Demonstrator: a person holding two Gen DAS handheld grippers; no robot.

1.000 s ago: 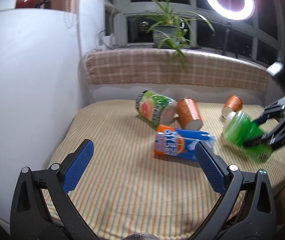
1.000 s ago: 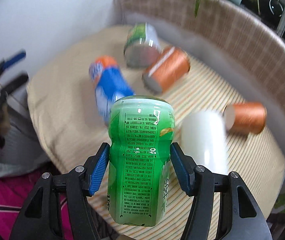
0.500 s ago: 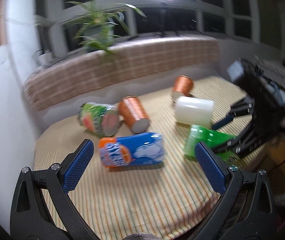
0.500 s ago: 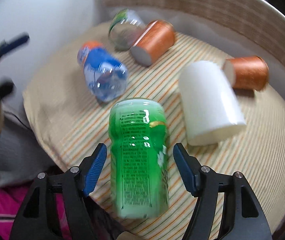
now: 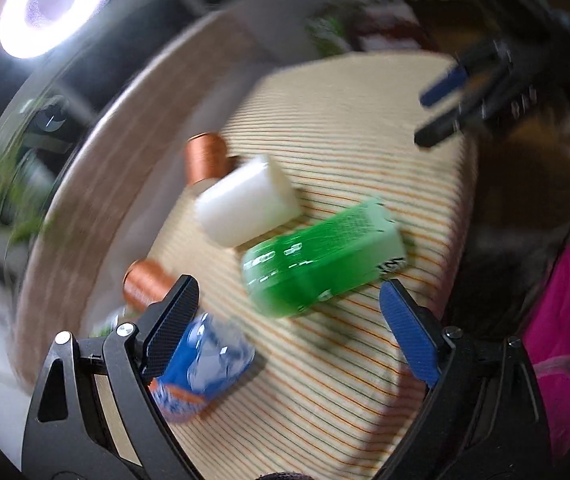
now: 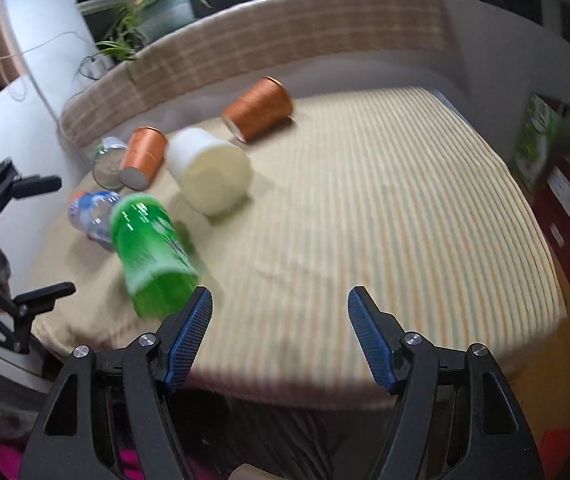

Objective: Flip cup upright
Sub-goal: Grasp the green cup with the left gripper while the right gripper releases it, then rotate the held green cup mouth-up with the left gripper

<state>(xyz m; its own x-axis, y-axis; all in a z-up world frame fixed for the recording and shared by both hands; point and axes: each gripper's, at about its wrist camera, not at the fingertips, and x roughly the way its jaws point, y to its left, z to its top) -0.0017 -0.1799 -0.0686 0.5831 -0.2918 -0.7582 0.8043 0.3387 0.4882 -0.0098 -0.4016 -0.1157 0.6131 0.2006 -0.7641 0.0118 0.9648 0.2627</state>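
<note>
A green cup lies on its side on the striped tablecloth; it also shows in the right wrist view, near the table's left front edge. A white cup lies on its side beside it. Two orange cups lie tipped over farther back. My left gripper is open and empty, just in front of the green cup. My right gripper is open and empty, to the right of the green cup.
A blue and orange cup lies by my left finger. A clear green-labelled cup lies behind the orange one. A checked cushion rims the table's back. A potted plant and ring light stand behind.
My right gripper has let go of the green cup, which now lies on the cloth, and has pulled back to the right. My left gripper has swung right toward the green cup.
</note>
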